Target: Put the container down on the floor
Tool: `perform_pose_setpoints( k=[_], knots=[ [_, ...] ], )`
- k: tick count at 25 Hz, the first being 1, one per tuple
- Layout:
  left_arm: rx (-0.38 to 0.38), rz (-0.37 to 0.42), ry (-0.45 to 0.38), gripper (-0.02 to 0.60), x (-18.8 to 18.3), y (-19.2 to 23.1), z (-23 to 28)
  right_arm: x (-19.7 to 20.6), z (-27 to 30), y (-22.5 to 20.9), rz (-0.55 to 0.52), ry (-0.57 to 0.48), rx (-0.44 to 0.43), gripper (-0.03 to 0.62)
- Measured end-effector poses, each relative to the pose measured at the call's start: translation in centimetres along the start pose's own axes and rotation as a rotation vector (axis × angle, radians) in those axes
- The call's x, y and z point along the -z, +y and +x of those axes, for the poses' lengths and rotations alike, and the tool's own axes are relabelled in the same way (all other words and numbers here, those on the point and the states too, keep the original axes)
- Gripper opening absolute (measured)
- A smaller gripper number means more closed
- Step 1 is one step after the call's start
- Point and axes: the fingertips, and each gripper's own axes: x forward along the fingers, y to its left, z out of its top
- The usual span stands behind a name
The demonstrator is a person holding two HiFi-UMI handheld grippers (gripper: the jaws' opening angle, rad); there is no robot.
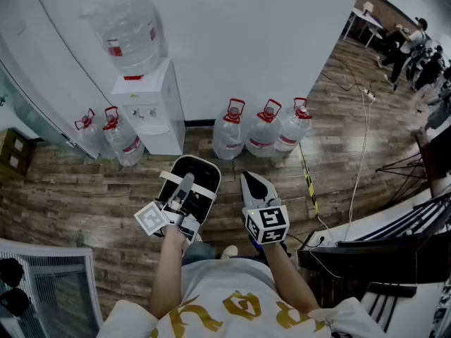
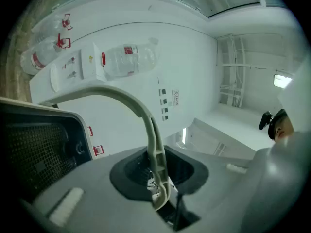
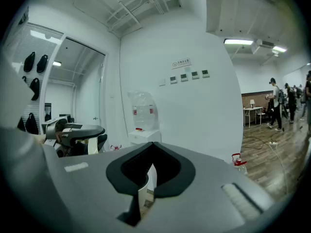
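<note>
Here the fingers of the left gripper [image 1: 184, 189] are clamping the pale curved handle [image 2: 146, 123] of the black-and-white plastic container [image 1: 199, 173], which is hanging below them over the wooden plank floor [image 1: 84, 203]; the right gripper [image 1: 255, 187] is sitting closed and empty alongside.

left claw [image 1: 184, 187] closed on handle [image 2: 154, 144] | right claw [image 1: 254, 183] jaws together, empty | both forearms [image 1: 168, 270] extended forward

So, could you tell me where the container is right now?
In the head view the container hangs left of centre from the left gripper, above the floor in front of the water dispenser.
</note>
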Motion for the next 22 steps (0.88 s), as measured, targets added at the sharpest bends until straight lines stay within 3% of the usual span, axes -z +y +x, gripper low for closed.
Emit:
perform_pose_setpoints(
  k=[12, 22],
  knots=[
    [-0.014, -0.017, -0.010, 0.069, -0.1, 1.1, -0.2, 0.4, 0.0, -1.2, 0.021, -0.012, 0.007, 0.023],
    [-0.063, -0.046, 0.001, 0.069, -5.0, 8.1, 5.6, 1.4, 8.8, -4.6, 0.025, 0.043, 0.012, 0.023]
  ],
)
